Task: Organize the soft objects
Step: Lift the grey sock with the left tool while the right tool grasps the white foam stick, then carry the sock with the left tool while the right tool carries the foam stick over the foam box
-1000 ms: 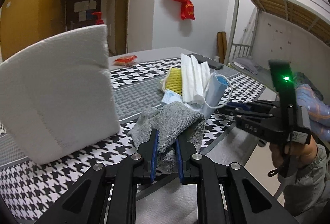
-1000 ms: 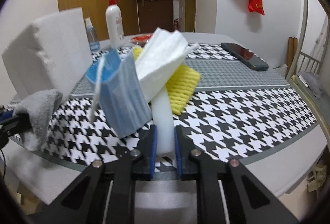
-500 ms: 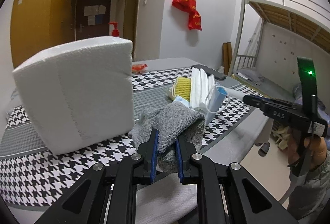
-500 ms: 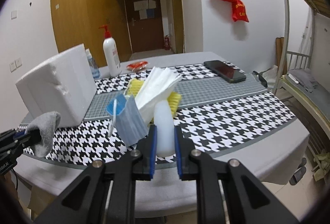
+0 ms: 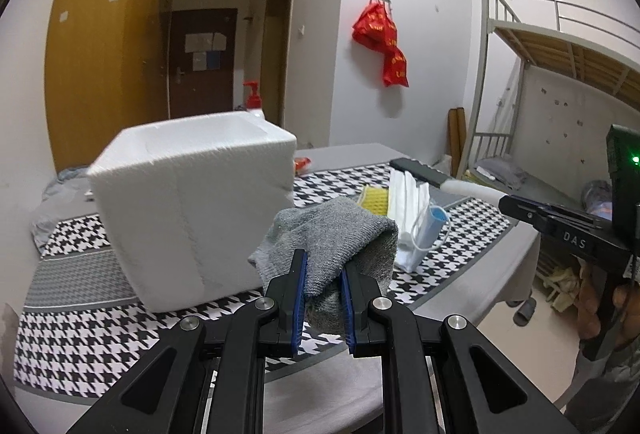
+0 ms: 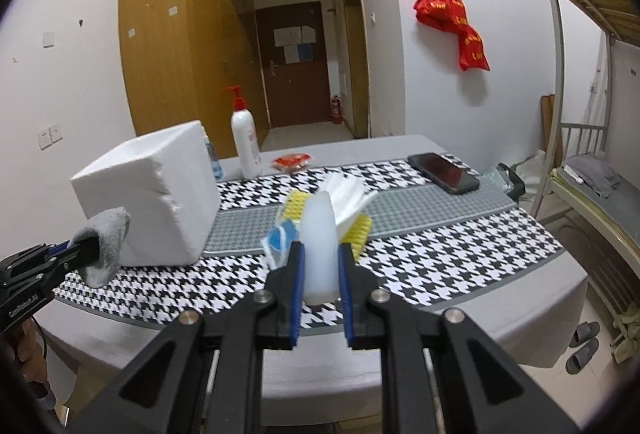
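foam box (image 5: pixel 192 218) blurred; bunk bed (image 6: pixel 592 82) cropped

Table (image 6: pixel 520 306), foam box (image 6: pixel 160 202), phone (image 6: pixel 444 172), perhaps masks (image 6: pixel 348 194)

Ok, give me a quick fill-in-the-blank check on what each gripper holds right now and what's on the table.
1. The left gripper is shut on a ____ sock.
2. The right gripper is shut on a white foam piece; beyond it lies a ____ sponge.
3. The white foam box stands with its open side facing ____.
4. The pump bottle has a ____ pump.

Missing words: grey; yellow; up; red
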The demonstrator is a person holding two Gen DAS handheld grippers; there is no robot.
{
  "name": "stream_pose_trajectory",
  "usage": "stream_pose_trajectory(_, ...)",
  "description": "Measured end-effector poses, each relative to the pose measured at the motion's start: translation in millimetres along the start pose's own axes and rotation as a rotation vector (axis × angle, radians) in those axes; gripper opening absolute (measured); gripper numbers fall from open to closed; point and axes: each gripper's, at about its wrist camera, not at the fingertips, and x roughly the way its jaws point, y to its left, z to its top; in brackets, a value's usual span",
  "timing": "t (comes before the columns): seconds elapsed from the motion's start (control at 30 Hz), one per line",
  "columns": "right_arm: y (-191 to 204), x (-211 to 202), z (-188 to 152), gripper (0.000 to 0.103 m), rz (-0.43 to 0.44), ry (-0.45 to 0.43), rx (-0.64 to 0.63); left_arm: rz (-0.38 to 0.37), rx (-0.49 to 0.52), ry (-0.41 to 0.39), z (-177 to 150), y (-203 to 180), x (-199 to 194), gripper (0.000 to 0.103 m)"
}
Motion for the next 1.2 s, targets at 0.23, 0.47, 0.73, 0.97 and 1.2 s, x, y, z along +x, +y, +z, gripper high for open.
stream_pose_trajectory(0.23, 17, -17, 14, 0.019, 0.043, -0.049, -0.023, 0.052, 0.004, -0.049, 11, 8, -21, 0.017)
stream_pose_trajectory(0.47, 35, -29, 26, 0.019, 0.084, -0.084, -0.044, 0.102, 0.005, -0.101, 27, 20, -43, 0.017)
stream_pose_trajectory(0.73, 58, -24, 41, 0.019, 0.137, -0.107, -0.075, 0.17, -0.009, -0.148, 37, 33, -57, 0.017)
stream_pose_trajectory(0.97, 71, -19, 53, 0.019, 0.17, -0.131, -0.088, 0.206, -0.033, -0.178, 44, 52, -66, 0.017)
stream_pose_trajectory(1.2, 84, -15, 63, 0.019, 0.196, -0.146, -0.1, 0.236, -0.032, -0.204, 48, 62, -75, 0.017)
